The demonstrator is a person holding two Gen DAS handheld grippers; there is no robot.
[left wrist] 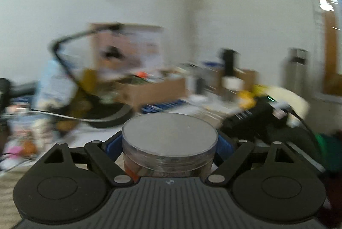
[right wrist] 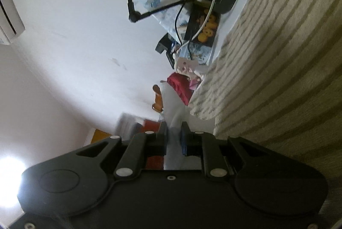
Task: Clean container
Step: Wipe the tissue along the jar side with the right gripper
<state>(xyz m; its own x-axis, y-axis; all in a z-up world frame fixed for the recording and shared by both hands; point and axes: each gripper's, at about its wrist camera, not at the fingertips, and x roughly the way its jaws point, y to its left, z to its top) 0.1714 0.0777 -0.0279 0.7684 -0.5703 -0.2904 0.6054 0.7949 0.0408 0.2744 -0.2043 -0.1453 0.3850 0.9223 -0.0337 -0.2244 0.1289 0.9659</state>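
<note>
A round clear container (left wrist: pixel 170 132) with a flat see-through lid sits upright between the blue-padded fingers (left wrist: pixel 113 144) of my left gripper (left wrist: pixel 170 143), which is shut on its sides. The background of the left wrist view is smeared by motion. In the right wrist view the camera is rolled sideways. My right gripper (right wrist: pixel 174 135) is nearly closed on a thin, pale, blurred sheet (right wrist: pixel 173 117) that sticks out past the fingertips; it looks like a wipe or cloth, though I cannot tell which.
A beige striped cloth (right wrist: pixel 277 58) covers the surface to the right of the right gripper. Beyond the container are a cardboard box (left wrist: pixel 149 90), a black lamp arm (left wrist: pixel 64 40), a steel bottle (left wrist: pixel 296 70), a black device (left wrist: pixel 256 122) and loose clutter along the white wall.
</note>
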